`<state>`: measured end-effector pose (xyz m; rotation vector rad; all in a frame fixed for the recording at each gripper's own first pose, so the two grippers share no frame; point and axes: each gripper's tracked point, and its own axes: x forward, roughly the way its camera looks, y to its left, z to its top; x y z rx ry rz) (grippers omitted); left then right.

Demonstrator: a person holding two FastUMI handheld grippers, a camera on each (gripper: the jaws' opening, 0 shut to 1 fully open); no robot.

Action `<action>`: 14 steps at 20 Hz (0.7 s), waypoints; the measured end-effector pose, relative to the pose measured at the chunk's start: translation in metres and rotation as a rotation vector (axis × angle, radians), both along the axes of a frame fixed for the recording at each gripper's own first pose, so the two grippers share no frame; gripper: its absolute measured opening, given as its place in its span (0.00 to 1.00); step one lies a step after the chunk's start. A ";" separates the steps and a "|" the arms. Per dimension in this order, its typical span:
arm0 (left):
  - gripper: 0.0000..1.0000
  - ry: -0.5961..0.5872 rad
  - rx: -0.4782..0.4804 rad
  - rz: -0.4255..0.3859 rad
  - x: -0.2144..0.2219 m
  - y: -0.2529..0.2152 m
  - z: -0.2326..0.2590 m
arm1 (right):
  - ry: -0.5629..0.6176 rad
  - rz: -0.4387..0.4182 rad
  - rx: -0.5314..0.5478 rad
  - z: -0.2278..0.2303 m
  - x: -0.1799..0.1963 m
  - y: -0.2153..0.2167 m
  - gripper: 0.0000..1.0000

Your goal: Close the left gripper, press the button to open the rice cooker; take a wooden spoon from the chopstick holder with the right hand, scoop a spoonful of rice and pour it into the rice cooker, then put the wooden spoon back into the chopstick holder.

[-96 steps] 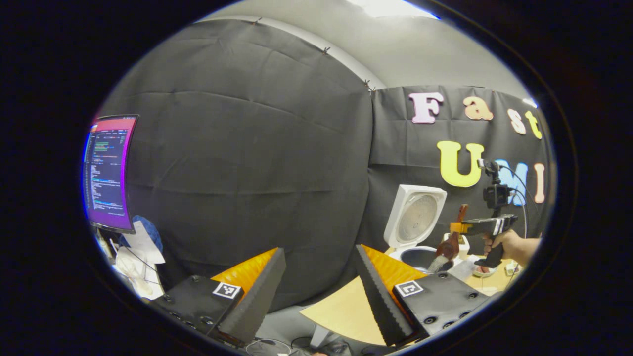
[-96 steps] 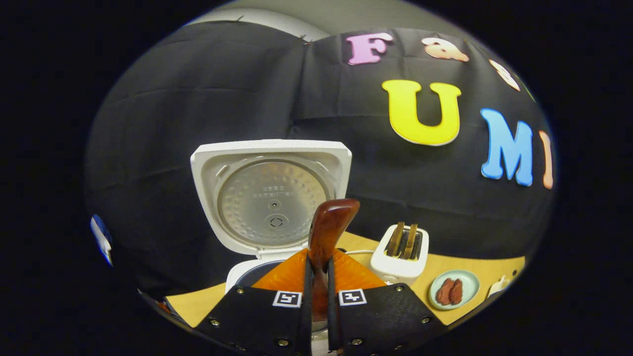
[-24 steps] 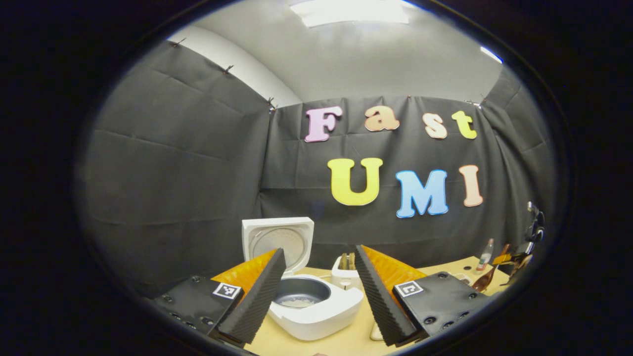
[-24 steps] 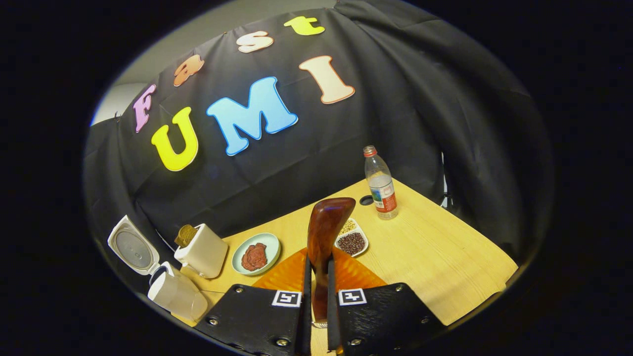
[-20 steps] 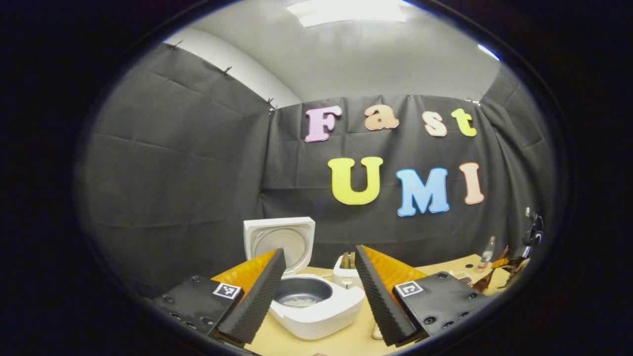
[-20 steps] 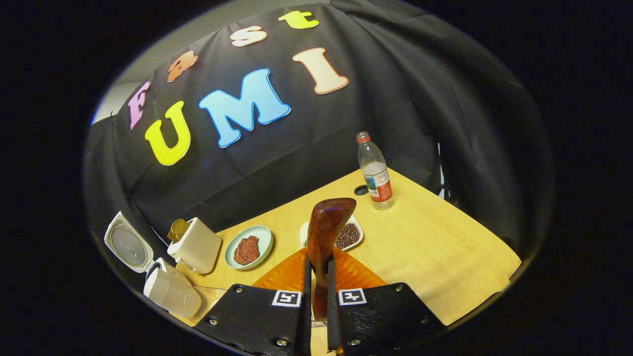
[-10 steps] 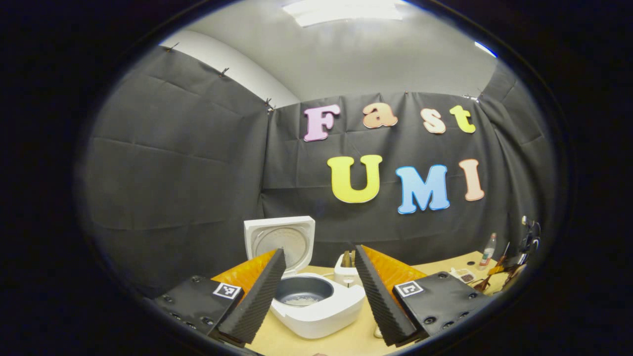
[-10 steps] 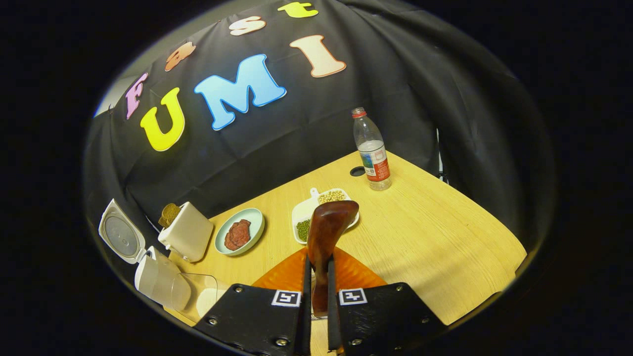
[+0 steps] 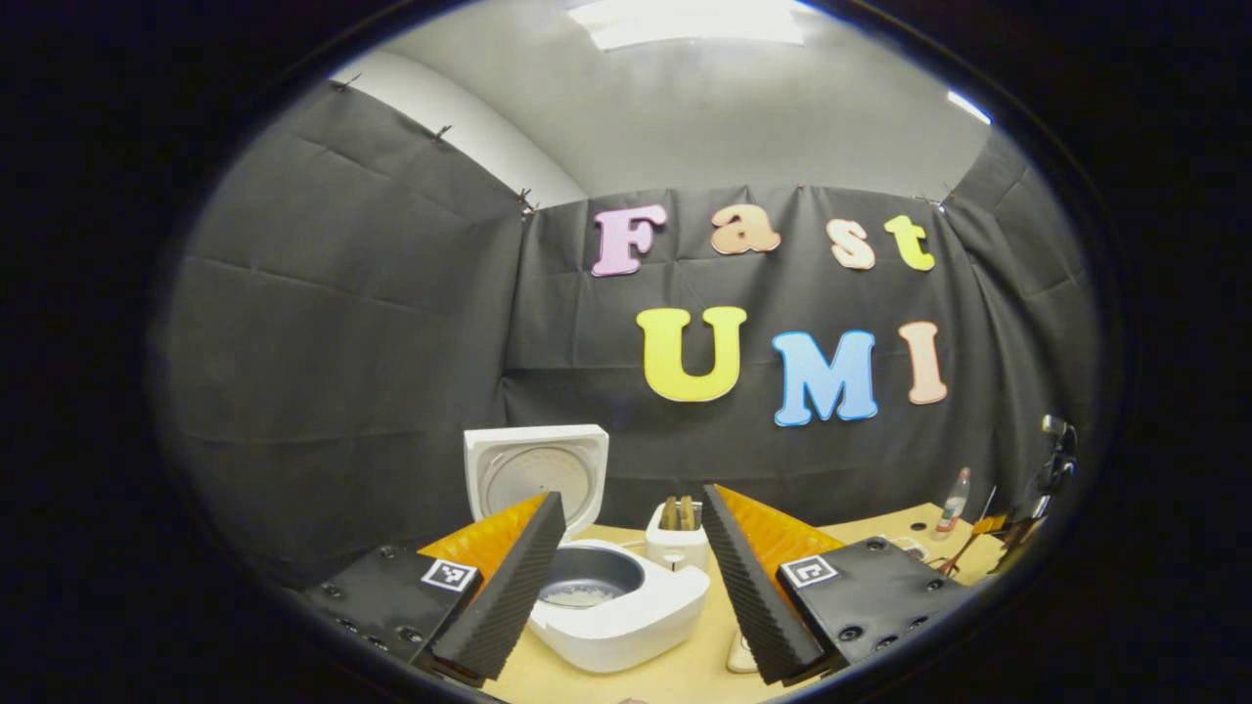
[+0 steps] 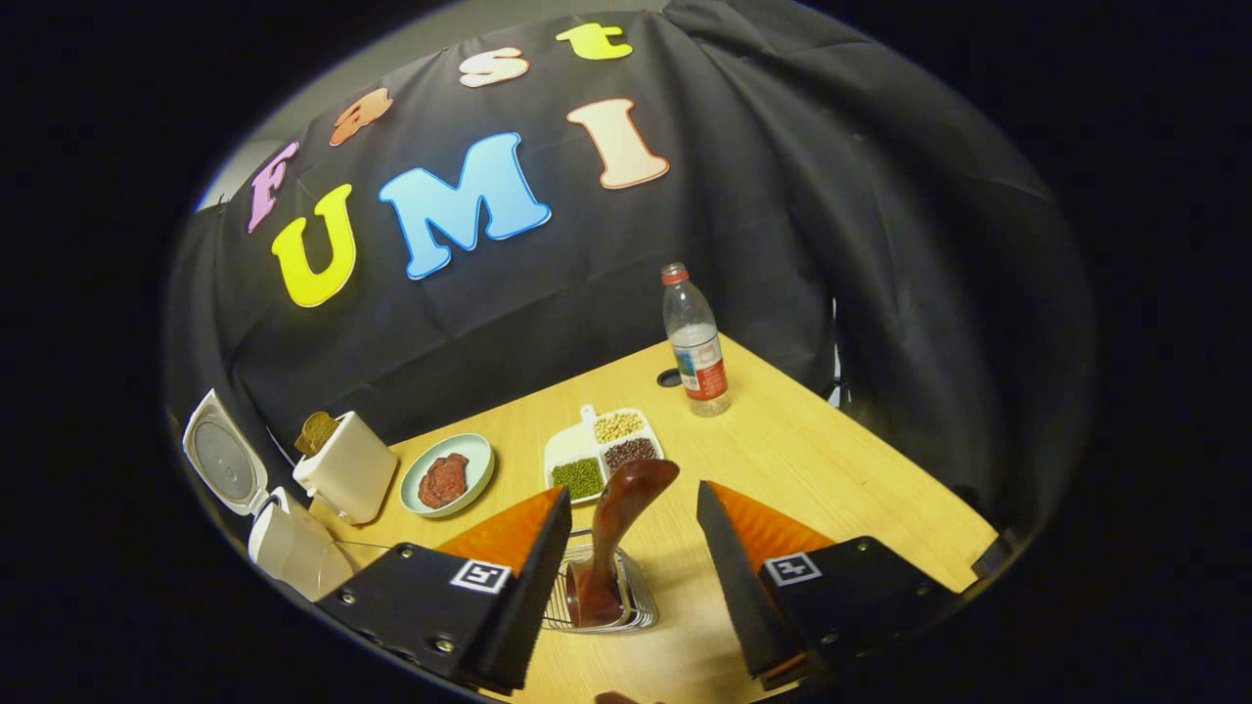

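Note:
In the right gripper view my right gripper (image 10: 633,494) is open, one finger on each side of the dark wooden spoon (image 10: 626,513). Neither finger touches the spoon, which stands upright in the wire chopstick holder (image 10: 599,598) on the table. The white rice cooker (image 9: 626,611) sits with its lid (image 9: 536,471) raised and white rice in its pot (image 9: 585,593). My left gripper (image 9: 633,494) is open and holds nothing, hovering in front of the cooker. The same cooker (image 10: 293,557) sits at the left edge of the right gripper view.
On the wooden table (image 10: 831,469) stand a white toaster (image 10: 342,467), a plate of meat (image 10: 447,481), a divided dish of beans (image 10: 602,453) and a water bottle (image 10: 694,342). The toaster (image 9: 677,544) is behind the cooker. The hand-held gripper (image 9: 1027,513) is at the far right.
My right gripper has opened and let go of the wooden spoon, which now stands in the chopstick holder. The left gripper has hardly moved.

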<state>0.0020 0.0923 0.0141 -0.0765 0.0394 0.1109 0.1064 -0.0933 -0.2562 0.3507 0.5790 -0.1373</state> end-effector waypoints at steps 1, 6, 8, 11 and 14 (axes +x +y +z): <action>0.95 -0.001 -0.002 -0.005 0.004 0.000 0.001 | -0.022 -0.003 -0.025 0.012 -0.001 -0.005 0.85; 0.95 -0.010 -0.011 -0.027 0.039 0.011 0.006 | -0.138 0.015 -0.125 0.074 -0.021 -0.004 0.97; 0.97 -0.009 -0.026 -0.030 0.059 0.021 0.009 | -0.181 0.008 -0.189 0.098 -0.030 -0.007 0.99; 0.97 -0.003 -0.032 -0.011 0.093 0.046 0.015 | -0.223 0.009 -0.205 0.122 -0.045 0.002 0.98; 0.95 0.005 -0.021 0.010 0.131 0.074 0.021 | -0.241 0.004 -0.218 0.137 -0.061 0.007 0.98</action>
